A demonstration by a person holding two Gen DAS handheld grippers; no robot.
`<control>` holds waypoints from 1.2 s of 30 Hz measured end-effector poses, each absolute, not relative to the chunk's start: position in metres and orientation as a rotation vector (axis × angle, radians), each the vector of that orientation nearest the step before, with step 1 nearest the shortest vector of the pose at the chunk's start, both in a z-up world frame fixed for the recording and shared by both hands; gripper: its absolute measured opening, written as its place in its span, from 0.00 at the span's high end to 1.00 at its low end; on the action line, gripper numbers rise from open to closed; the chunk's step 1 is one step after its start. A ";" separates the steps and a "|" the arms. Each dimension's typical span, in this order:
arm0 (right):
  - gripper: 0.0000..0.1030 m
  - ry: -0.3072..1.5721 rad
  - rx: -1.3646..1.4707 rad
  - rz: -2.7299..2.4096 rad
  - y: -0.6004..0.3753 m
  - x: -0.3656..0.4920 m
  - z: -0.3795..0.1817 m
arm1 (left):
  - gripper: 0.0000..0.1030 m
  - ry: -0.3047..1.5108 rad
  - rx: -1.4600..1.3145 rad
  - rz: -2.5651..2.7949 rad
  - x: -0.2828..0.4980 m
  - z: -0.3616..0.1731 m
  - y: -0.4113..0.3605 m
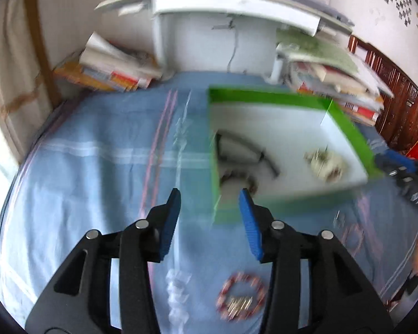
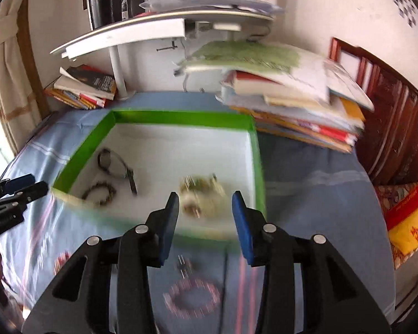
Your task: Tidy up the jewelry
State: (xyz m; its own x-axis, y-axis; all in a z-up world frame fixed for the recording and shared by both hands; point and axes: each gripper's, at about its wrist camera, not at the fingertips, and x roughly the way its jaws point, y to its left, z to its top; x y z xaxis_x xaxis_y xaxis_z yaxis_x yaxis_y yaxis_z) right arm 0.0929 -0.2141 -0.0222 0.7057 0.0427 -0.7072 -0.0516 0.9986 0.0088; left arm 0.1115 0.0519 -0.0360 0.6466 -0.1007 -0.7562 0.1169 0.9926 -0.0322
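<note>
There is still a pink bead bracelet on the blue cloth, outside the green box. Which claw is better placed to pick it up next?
Probably the right claw. The pink bead bracelet lies just below its open fingers, nearly centred. In the right wrist view the left claw sits off beside the green box, farther from it.

Green-walled box (image 2: pixel 181 118), white floor; blue cloth (image 1: pixel 97 150), pink and white stripes; red-white bead bracelet (image 2: pixel 192 296).

Both wrist views — green tray (image 1: pixel 267 96) shared
</note>
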 end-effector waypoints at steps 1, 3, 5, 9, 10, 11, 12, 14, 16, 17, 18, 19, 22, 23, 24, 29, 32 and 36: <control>0.61 0.811 -0.009 0.038 -0.220 0.086 -0.030 | 0.57 0.893 0.022 -0.109 0.102 -0.046 0.059; 0.61 0.857 -0.007 0.005 -0.228 0.079 -0.044 | 0.57 0.943 0.021 -0.091 0.090 -0.061 0.067; 0.61 0.899 0.018 -0.007 -0.232 0.075 -0.056 | 0.57 0.983 0.014 -0.090 0.079 -0.073 0.072; 0.61 0.920 0.037 0.048 -0.220 0.069 -0.064 | 0.57 1.023 -0.023 -0.090 0.061 -0.086 0.074; 0.61 0.921 0.022 0.076 -0.211 0.067 -0.065 | 0.57 1.022 -0.025 -0.096 0.057 -0.087 0.072; 0.61 0.925 0.008 0.101 -0.203 0.066 -0.065 | 0.57 1.020 -0.024 -0.103 0.053 -0.087 0.069; 0.61 0.932 -0.011 0.132 -0.193 0.067 -0.067 | 0.56 1.020 -0.023 -0.110 0.049 -0.088 0.066; 0.61 0.945 -0.056 0.179 -0.171 0.071 -0.071 | 0.55 1.031 -0.026 -0.120 0.045 -0.093 0.062; 0.61 0.959 -0.086 0.200 -0.156 0.074 -0.075 | 0.55 1.052 -0.022 -0.127 0.041 -0.101 0.058; 0.61 0.968 -0.094 0.208 -0.150 0.076 -0.078 | 0.55 1.059 -0.018 -0.130 0.042 -0.105 0.056; 0.61 0.975 -0.094 0.213 -0.146 0.078 -0.080 | 0.55 1.056 -0.010 -0.130 0.041 -0.106 0.055; 0.61 0.980 -0.092 0.215 -0.144 0.079 -0.081 | 0.55 1.052 0.006 -0.129 0.040 -0.106 0.053; 0.61 0.996 -0.083 0.202 -0.142 0.084 -0.085 | 0.54 1.049 0.014 -0.137 0.043 -0.106 0.051; 0.61 1.000 -0.078 0.193 -0.145 0.085 -0.086 | 0.54 1.048 0.019 -0.138 0.044 -0.107 0.050; 0.61 1.004 -0.074 0.182 -0.148 0.085 -0.087 | 0.53 1.044 0.026 -0.139 0.046 -0.107 0.049; 0.61 1.008 -0.058 0.123 -0.164 0.088 -0.087 | 0.49 1.034 0.049 -0.141 0.051 -0.108 0.042; 0.60 0.999 -0.065 0.088 -0.172 0.088 -0.084 | 0.49 1.028 0.054 -0.141 0.051 -0.108 0.041; 0.60 1.002 -0.069 0.039 -0.184 0.087 -0.086 | 0.49 1.024 0.076 -0.132 0.050 -0.109 0.038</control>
